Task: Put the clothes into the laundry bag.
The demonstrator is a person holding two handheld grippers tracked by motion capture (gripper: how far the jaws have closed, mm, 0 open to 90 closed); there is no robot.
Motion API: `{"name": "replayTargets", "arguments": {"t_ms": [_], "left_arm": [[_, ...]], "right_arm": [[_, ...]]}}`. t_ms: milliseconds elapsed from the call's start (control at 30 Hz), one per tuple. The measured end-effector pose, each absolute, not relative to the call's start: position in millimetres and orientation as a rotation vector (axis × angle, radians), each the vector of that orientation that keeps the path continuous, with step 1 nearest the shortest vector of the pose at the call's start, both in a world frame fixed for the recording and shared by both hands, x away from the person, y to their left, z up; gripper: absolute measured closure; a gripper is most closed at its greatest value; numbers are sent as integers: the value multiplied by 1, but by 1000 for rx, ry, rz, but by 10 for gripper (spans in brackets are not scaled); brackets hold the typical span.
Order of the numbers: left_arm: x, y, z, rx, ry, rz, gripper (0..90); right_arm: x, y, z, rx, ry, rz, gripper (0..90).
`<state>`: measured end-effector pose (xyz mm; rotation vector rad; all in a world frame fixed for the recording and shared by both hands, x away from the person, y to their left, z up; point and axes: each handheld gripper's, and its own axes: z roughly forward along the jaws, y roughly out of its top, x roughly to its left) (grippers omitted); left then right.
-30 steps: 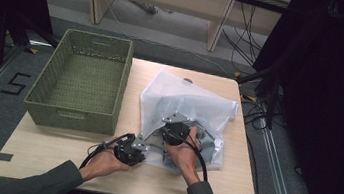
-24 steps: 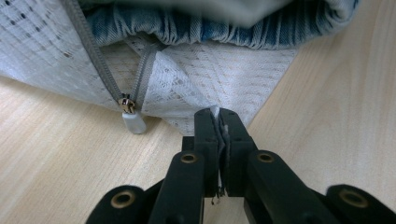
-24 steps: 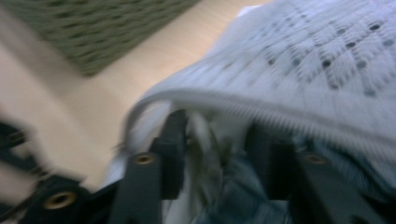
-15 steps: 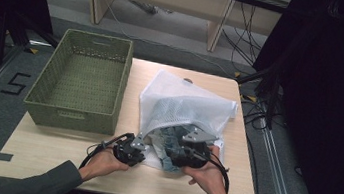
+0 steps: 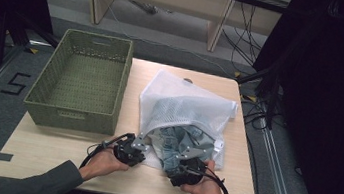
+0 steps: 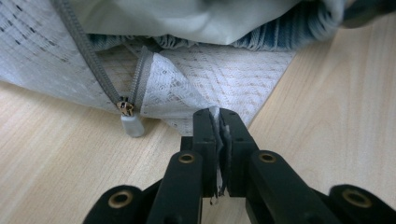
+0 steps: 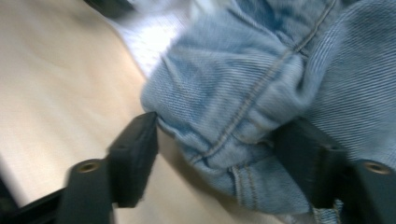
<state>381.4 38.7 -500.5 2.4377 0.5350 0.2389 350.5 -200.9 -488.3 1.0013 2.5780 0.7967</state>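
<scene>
Evidently the job is getting the jeans [image 5: 179, 141] out of the white mesh laundry bag [image 5: 184, 103], and it looks barely begun. At lower centre of the high view the left gripper [image 6: 218, 125] has its jaws clamped on the bag's edge beside the open zipper [image 6: 126, 108]. The right gripper [image 7: 215, 154] holds its jaws wide, a denim fold sitting between them, not yet squeezed. Most of the denim lies inside the bag, and the green basket [image 5: 77, 115] at upper left stands empty.
</scene>
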Motion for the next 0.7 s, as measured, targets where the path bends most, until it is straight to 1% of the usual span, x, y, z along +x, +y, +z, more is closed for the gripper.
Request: {"name": "replayTargets", "arguments": {"t_ms": [67,133,167,233,333,367,467,567,600,700], "left_arm": [[381,38,-500,2443,534,245,854],[380,38,-501,2437,538,237,856],[380,37,-501,2440,533,241,858],[378,35,-502,2422,539,254,863],[377,35,-501,2441,526,258,867],[377,35,-500,2459,495,278,868],[375,33,-500,2453,487,306,868],[376,35,-499,2475,469,299,869],[376,34,-500,2455,490,303,869],[377,37,-500,2463,506,295,869]], "right_arm": [[354,-198,-490,960,2554,719,531],[356,-195,-485,995,2518,743,672],[359,-196,-480,954,2505,723,706],[363,-192,-475,959,2472,735,730],[371,-186,-471,965,2430,745,738],[385,-176,-468,987,2401,760,739],[404,-166,-467,990,2355,749,740],[425,-163,-469,1053,2282,756,742],[431,-164,-470,1063,2278,759,741],[435,-165,-472,1108,2271,778,742]]}}
